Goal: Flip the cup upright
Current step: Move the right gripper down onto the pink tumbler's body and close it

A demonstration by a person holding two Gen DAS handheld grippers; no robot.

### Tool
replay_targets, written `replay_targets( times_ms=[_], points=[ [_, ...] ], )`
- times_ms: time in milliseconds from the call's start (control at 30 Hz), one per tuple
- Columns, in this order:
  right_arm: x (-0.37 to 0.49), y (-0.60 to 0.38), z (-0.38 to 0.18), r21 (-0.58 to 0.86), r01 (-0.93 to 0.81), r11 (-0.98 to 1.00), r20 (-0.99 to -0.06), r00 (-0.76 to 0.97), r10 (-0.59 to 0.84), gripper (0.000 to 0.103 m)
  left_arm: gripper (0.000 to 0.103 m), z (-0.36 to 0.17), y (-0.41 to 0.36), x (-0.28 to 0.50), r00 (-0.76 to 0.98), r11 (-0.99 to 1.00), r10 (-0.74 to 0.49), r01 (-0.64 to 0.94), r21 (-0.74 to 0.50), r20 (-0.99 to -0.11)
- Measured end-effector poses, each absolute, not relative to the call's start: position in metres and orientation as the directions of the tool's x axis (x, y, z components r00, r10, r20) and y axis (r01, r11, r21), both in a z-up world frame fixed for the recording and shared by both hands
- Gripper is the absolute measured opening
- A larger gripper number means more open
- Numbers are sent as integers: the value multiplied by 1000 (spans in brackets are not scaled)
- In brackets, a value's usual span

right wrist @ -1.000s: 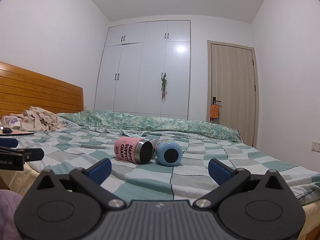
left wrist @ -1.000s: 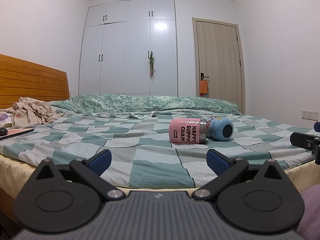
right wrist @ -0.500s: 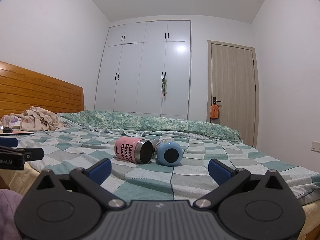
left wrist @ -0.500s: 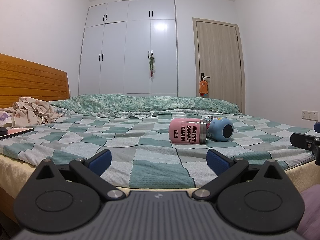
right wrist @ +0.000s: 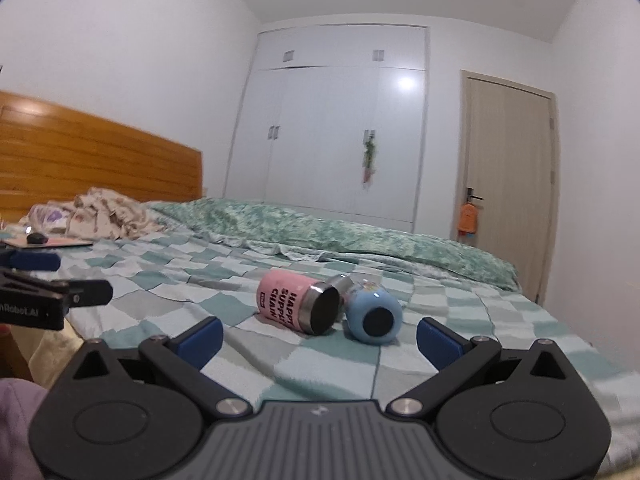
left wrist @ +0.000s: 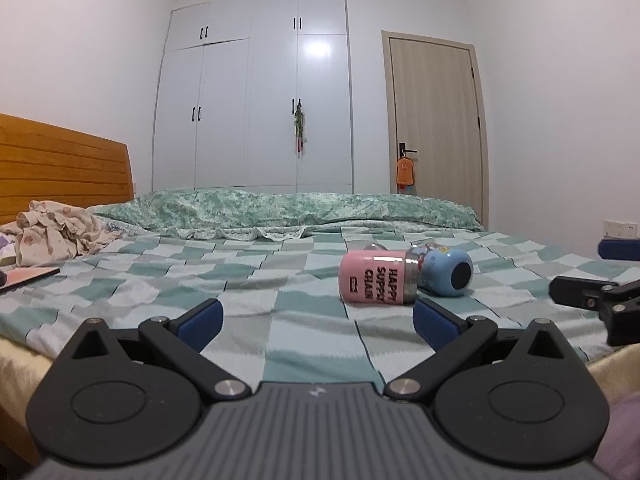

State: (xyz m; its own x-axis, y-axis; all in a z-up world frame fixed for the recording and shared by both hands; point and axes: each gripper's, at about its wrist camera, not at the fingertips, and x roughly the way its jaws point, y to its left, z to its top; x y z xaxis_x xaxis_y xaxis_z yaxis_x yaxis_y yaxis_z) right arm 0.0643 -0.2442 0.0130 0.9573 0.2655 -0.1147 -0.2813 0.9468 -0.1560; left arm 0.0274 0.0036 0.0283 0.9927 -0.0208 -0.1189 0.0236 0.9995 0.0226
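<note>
A pink cup [left wrist: 372, 278] with black lettering lies on its side on the checked bedspread, and it also shows in the right wrist view [right wrist: 294, 306] with its steel mouth toward me. A blue cup [left wrist: 446, 272] lies on its side touching it, seen again in the right wrist view [right wrist: 372, 316]. My left gripper [left wrist: 318, 322] is open and empty near the bed's front edge. My right gripper [right wrist: 318, 338] is open and empty, a short way in front of both cups.
The bed [left wrist: 240, 280] has a wooden headboard [left wrist: 60, 168] at the left. Crumpled clothes [left wrist: 56, 232] and a flat pink item [left wrist: 28, 278] lie at the left. A rolled green quilt [left wrist: 300, 208] lies at the far side. A wardrobe [left wrist: 256, 92] and a door [left wrist: 434, 120] stand behind.
My right gripper has moved forward and tilted, so both cups look closer and larger. The left gripper has shifted only slightly. The cups have not moved.
</note>
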Motion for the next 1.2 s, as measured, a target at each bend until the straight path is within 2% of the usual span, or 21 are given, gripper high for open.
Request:
replay_targets(
  times_ms=[333, 600, 833, 1200],
  points=[
    [153, -208, 45, -277, -352, 894, -190, 932, 308, 103, 103, 54, 15, 90, 989, 998, -45, 52, 41, -140],
    [234, -175, 63, -334, -417, 845, -324, 893, 313, 103, 103, 66, 31, 144, 979, 995, -83, 91, 32, -187],
    [292, -144, 59, -454, -467, 759, -432, 860, 271, 103, 103, 71, 36, 194, 964, 990, -127, 138, 34, -235],
    [368, -108, 28, -553, -593, 585, -614, 765, 195, 103, 103, 54, 35, 255, 932, 979, -166, 195, 60, -321]
  ],
)
